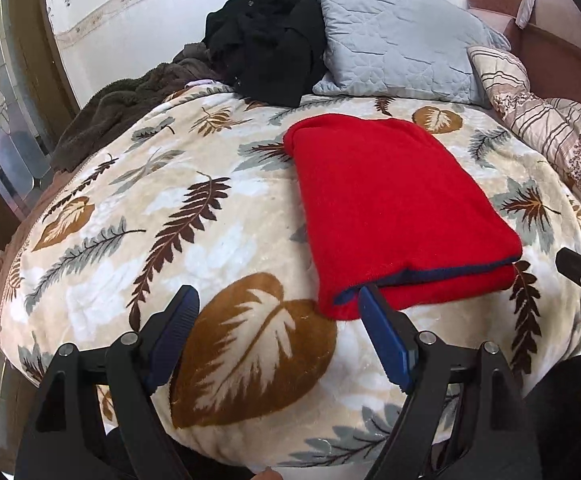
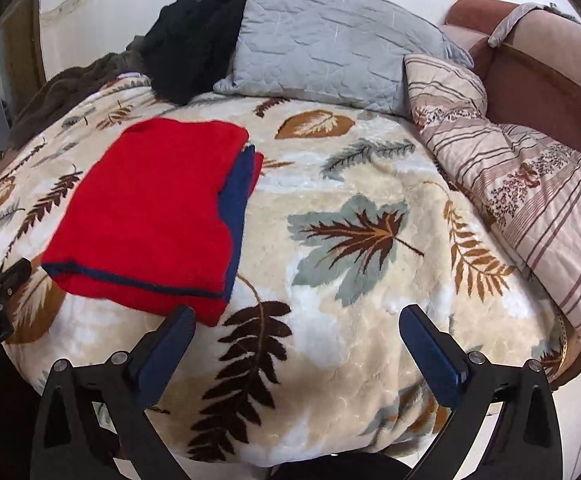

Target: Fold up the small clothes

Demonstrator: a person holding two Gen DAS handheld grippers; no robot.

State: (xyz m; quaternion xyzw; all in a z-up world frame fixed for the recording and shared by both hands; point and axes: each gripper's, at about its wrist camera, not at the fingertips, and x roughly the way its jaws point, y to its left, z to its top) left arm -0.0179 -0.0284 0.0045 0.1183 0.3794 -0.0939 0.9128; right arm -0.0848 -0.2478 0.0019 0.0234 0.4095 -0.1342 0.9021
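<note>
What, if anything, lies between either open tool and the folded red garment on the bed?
Nothing visible does. The red knitted garment with navy trim lies folded on the leaf-patterned plush blanket. The left tool and the right tool are both open at its near edge, with only bare blanket between.

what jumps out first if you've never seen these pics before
The folded red garment with navy trim, lying flat on the leaf-print blanket, grabs the eye. Behind it, a black clothes heap leans against a grey quilted pillow. Both hand-held grippers, left and right, are open near the garment's front edge.
</note>
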